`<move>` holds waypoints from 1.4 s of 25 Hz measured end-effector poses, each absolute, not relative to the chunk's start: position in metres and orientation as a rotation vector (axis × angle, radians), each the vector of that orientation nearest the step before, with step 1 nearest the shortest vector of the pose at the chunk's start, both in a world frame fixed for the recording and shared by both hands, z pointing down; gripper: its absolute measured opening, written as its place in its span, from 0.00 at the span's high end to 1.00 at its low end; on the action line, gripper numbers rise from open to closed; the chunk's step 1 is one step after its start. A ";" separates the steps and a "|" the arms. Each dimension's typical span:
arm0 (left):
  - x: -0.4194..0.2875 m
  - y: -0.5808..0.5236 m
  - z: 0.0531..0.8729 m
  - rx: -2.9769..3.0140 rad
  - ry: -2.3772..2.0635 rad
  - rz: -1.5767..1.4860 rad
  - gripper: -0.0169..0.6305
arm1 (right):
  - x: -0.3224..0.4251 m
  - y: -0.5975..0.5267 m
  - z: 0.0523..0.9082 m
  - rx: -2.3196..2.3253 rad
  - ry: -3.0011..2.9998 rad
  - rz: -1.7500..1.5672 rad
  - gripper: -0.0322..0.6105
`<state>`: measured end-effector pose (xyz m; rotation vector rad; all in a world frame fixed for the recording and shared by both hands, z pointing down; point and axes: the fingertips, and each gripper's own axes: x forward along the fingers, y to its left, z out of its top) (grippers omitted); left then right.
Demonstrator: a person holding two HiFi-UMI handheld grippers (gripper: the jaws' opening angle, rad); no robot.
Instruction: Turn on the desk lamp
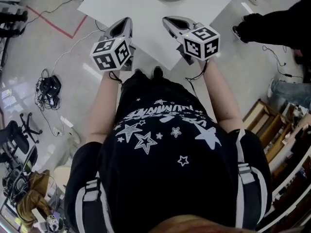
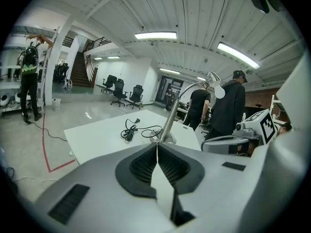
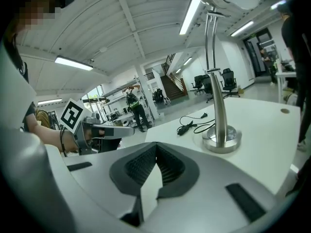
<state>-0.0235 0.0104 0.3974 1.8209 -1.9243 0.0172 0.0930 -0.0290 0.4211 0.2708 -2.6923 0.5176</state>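
I see a white table (image 2: pixel 97 137), a red tape line (image 2: pixel 45 144) on the floor beside it, and office chairs (image 2: pixel 118 90) beyond.

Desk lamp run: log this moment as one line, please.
left gripper: shut, empty | right gripper: shut, empty | desk lamp: upright on white table, untouched | power cord: loose on table beside lamp

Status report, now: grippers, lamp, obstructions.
Left gripper shut, empty. Right gripper shut, empty. Lamp upright on the table ahead, untouched. Loose cord beside its base; nothing else in the way.
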 end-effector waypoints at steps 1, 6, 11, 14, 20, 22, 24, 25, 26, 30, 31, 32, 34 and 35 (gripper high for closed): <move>-0.023 0.013 0.398 1.821 -1.923 0.013 0.95 | 0.093 -0.027 0.420 0.270 -2.695 0.515 0.94; -0.023 0.024 0.395 1.833 -1.914 -0.023 0.95 | 0.091 -0.017 0.418 0.281 -2.697 0.462 0.94; -0.026 0.029 0.399 1.870 -1.868 -0.040 0.95 | 0.087 -0.012 0.421 0.344 -2.685 0.449 0.94; -0.026 0.029 0.403 1.900 -1.837 -0.041 0.95 | 0.086 -0.011 0.426 0.387 -2.675 0.447 0.94; -0.023 0.035 0.390 1.957 -1.795 -0.050 0.95 | 0.086 0.002 0.413 0.452 -2.679 0.426 0.94; -0.021 0.037 0.388 1.971 -1.785 -0.049 0.95 | 0.087 0.005 0.410 0.470 -2.686 0.415 0.94; -0.017 0.039 0.378 1.987 -1.776 -0.051 0.95 | 0.091 0.008 0.401 0.486 -2.691 0.408 0.94; -0.015 0.041 0.372 1.998 -1.772 -0.054 0.95 | 0.093 0.009 0.395 0.494 -2.693 0.406 0.94; -0.013 0.043 0.366 2.008 -1.768 -0.058 0.95 | 0.094 0.011 0.390 0.502 -2.694 0.405 0.94; -0.013 0.056 0.365 2.028 -1.754 -0.058 0.95 | 0.095 0.024 0.390 0.511 -2.691 0.401 0.94; -0.014 0.058 0.369 2.029 -1.750 -0.059 0.95 | 0.094 0.026 0.393 0.513 -2.690 0.397 0.94; -0.014 0.059 0.373 2.031 -1.746 -0.060 0.95 | 0.094 0.028 0.396 0.518 -2.691 0.395 0.94; -0.012 0.063 0.379 2.040 -1.739 -0.059 0.95 | 0.097 0.032 0.400 0.532 -2.699 0.396 0.94; -0.009 0.066 0.379 2.047 -1.736 -0.057 0.95 | 0.100 0.036 0.400 0.540 -2.702 0.397 0.94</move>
